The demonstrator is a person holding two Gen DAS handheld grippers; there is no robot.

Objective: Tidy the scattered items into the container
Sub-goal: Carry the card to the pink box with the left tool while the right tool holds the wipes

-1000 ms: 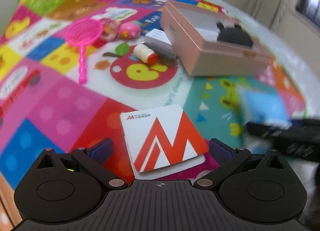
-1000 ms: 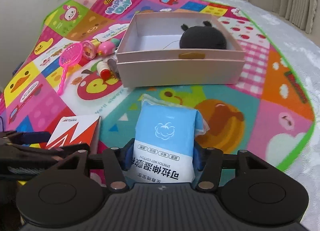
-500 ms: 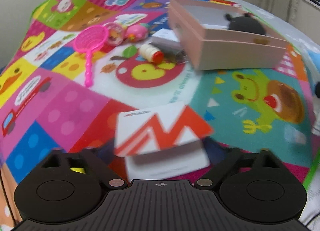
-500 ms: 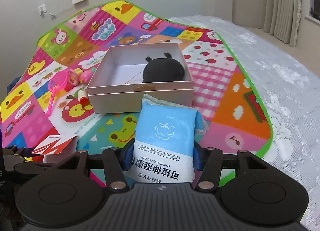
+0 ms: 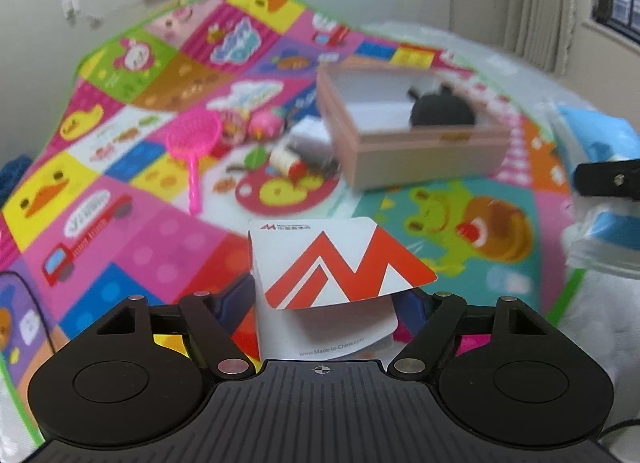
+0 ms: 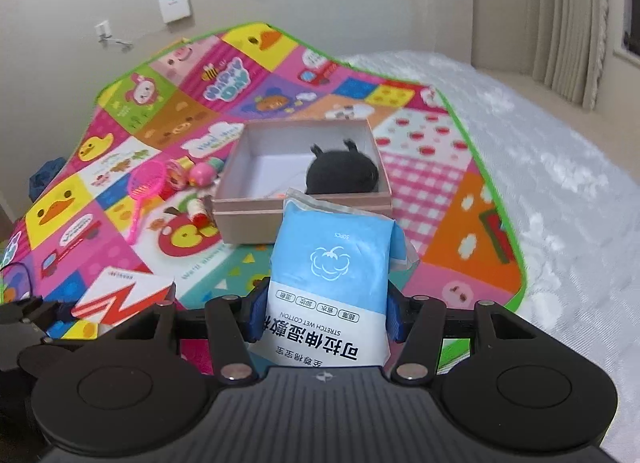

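Note:
My left gripper (image 5: 326, 297) is shut on a white notepad with a red M logo (image 5: 332, 263) and holds it above the play mat, its cover flapping open. My right gripper (image 6: 326, 311) is shut on a blue wet-wipes pack (image 6: 332, 267), held in the air in front of the pink open box (image 6: 304, 199). The box (image 5: 404, 143) holds a black plush toy (image 6: 342, 175). The notepad also shows at the lower left of the right wrist view (image 6: 120, 297).
Left of the box lie a pink toy strainer (image 5: 194, 147), a pink ball (image 5: 264, 127), a small bottle with a red cap (image 5: 288, 163) and other small items. The colourful mat (image 6: 452, 191) lies on a white bedspread (image 6: 560, 183); a wall stands behind.
Both grippers have risen and pulled back from the mat with their loads. The notepad has left the mat and its cover has flapped open. The box looks farther away.

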